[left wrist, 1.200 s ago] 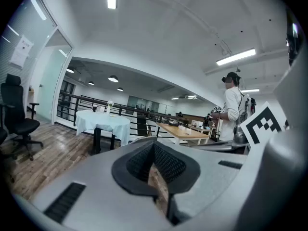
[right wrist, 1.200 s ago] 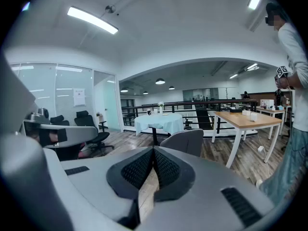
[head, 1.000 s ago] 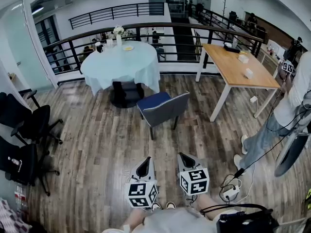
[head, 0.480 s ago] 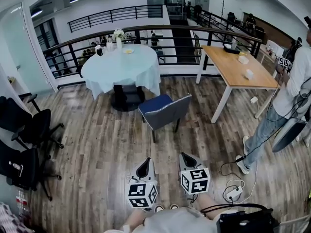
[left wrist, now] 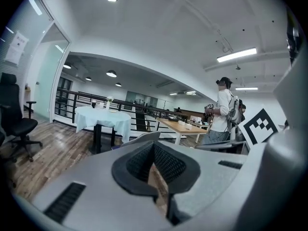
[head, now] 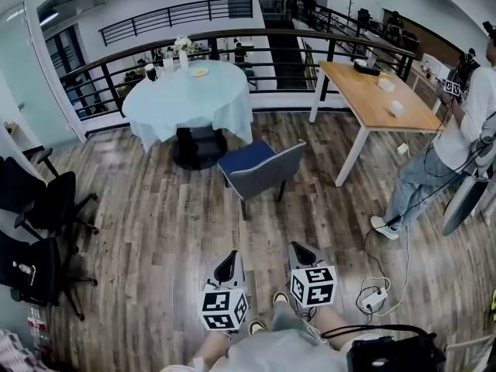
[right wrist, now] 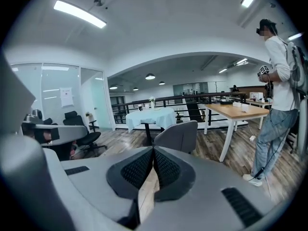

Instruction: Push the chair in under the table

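Holding both claws low over the plank floor (head: 147, 231): the left gripper (head: 229, 263) and the right gripper (head: 301, 254) are riding side by side, each with its jaws clenched together on nothing, both pointing towards the chair (head: 260, 170). A power strip (head: 370, 301) with trailing cable is lying on the boards just right of the right gripper. The chair, grey-backed with a blue seat, is standing well apart from the grippers, its backrest facing them and its seat facing the round table (head: 190, 91); it is sitting clear of that table's pale cloth, beside the pedestal base rather than tucked under. Black office chairs (head: 39, 200) are standing at the far left, a wooden table (head: 372, 99) to the right, a person (head: 457, 122) beyond it, and a railing (head: 263, 41) at the back. Step in hand, as judged: the approach, with no contact on the chair yet. The next move is calling for both closed tips to be set against the top of the backrest, evenly spaced, then a level push towards the round table, keeping the chair from swivelling off line or catching the pedestal.
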Motion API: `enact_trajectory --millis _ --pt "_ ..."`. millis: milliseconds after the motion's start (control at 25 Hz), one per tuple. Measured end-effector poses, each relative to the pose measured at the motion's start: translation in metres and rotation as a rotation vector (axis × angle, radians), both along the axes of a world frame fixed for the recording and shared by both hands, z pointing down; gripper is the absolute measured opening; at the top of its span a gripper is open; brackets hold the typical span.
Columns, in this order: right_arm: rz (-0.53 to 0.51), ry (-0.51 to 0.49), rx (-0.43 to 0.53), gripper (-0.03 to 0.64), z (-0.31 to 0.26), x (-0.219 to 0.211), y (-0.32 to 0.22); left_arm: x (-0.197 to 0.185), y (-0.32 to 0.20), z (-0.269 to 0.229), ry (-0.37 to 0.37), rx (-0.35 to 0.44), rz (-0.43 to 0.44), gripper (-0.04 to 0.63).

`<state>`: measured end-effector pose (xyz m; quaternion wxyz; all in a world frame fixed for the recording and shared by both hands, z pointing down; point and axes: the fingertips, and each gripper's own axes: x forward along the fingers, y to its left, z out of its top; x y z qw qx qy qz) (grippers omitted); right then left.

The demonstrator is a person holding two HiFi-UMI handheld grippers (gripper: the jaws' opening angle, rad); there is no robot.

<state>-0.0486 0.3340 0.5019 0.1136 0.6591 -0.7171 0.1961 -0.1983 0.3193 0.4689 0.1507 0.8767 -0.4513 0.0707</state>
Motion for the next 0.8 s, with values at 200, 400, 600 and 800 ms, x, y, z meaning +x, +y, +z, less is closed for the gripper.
enact_trajectory --millis 200,400,600,800 --pt "0.003 0.002 -0.02 0.017 0.011 0.008 -0.012 0.003 -0.015 0.009 0.006 -0.015 -0.014 0.003" --pt "-0.004 -0.002 -0.034 0.017 0.012 0.019 -0.039 0.012 -0.042 0.009 0.016 -0.025 -0.03 0.003" --pt "-0.019 -0.004 -0.028 0.017 0.01 0.035 -0.071 0.029 -0.07 0.008 0.013 -0.021 -0.044 0.003" --pt "-0.035 -0.006 -0.029 0.017 0.01 0.049 -0.103 0.043 -0.1 0.01 0.003 -0.022 -0.06 0.003"
